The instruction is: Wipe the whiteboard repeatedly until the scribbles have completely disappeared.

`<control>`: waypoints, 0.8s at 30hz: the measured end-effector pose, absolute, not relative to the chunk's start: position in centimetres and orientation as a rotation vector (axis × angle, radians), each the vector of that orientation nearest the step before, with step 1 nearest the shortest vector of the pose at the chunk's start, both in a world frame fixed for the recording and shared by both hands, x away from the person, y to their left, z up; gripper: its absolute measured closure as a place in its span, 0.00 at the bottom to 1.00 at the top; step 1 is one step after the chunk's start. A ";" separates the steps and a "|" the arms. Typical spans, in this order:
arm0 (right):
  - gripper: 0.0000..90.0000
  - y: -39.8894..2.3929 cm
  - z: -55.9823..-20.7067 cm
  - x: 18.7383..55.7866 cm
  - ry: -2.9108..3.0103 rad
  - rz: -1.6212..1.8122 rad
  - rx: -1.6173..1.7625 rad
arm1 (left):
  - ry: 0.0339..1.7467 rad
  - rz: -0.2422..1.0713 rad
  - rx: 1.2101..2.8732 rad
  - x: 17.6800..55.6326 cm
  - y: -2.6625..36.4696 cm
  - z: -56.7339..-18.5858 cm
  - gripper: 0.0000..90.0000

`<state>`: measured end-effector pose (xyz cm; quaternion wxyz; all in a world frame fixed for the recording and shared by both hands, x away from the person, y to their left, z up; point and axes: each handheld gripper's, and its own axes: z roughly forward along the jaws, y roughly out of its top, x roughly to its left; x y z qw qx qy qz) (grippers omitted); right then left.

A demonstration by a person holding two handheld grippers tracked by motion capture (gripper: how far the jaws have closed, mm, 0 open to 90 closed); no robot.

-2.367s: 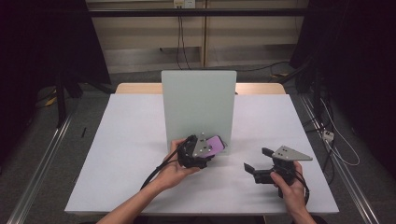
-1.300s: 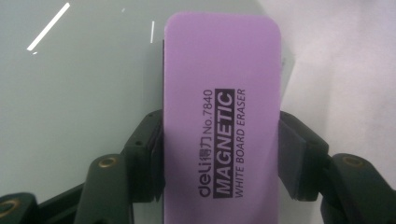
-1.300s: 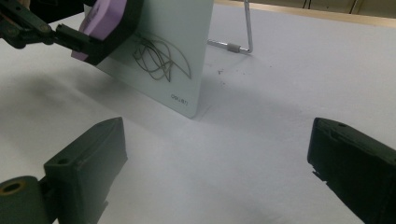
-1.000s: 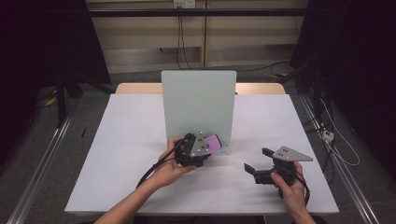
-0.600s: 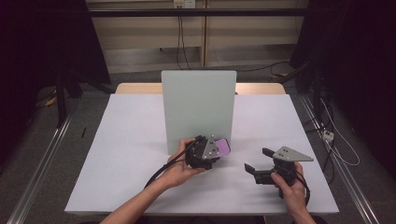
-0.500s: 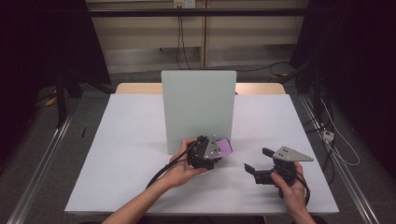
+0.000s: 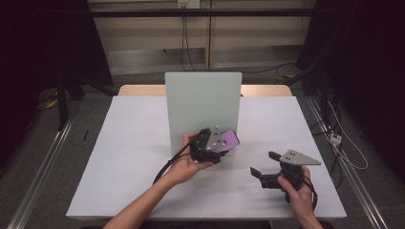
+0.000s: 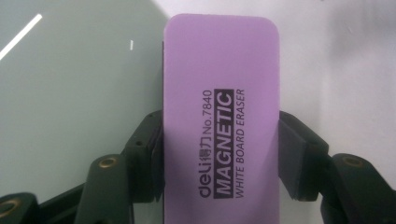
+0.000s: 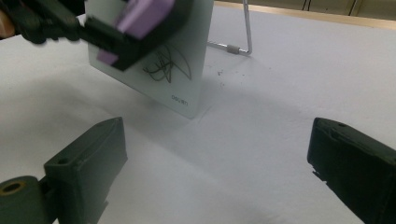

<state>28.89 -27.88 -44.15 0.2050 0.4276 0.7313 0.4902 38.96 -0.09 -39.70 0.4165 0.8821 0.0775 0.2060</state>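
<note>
A purple whiteboard eraser (image 8: 219, 116) printed "MAGNETIC WHITE BOARD ERASER" sits between the pads of my left gripper (image 8: 219, 156), which is shut on its long sides. In the high view this left gripper (image 7: 222, 147) holds the eraser (image 7: 227, 140) in front of the lower right part of an upright pale green whiteboard (image 7: 203, 102). The right gripper view shows a black scribble on the whiteboard (image 9: 170, 67), with the eraser (image 9: 140, 14) just left of and above it. My right gripper (image 7: 263, 163) rests low at the table's right, open and empty, jaws (image 9: 215, 163) wide apart.
The board stands on a white table sheet (image 7: 119, 143), propped by a wire stand (image 9: 246, 32) behind it. Dark floor, rails and cables surround the table. Bare sheet lies to the left and between the two grippers.
My left gripper, still holding the eraser, has risen a little and shifted right along the lower part of the board. The right gripper has stayed put.
</note>
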 end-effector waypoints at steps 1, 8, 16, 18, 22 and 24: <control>0.05 -27.9 -44.2 28.9 2.039 1.366 1.190 | 0.211 0.521 2.200 39.1 0.4 -39.4 0.46; 0.05 -27.7 -44.2 28.9 2.039 1.367 1.198 | 0.220 0.571 2.196 39.2 2.1 -39.0 0.46; 0.05 -27.7 -44.2 29.0 2.039 1.369 1.197 | 0.150 0.577 2.273 38.2 0.5 -40.7 0.46; 0.05 -27.7 -44.2 29.0 2.042 1.370 1.196 | 0.129 0.570 2.282 38.2 0.0 -40.9 0.46; 0.05 -27.7 -44.2 29.0 2.041 1.369 1.192 | 0.106 0.563 2.296 37.9 -1.3 -41.4 0.46; 0.05 -27.8 -44.2 28.9 2.039 1.372 1.198 | 0.102 0.553 2.298 37.8 -1.8 -41.7 0.46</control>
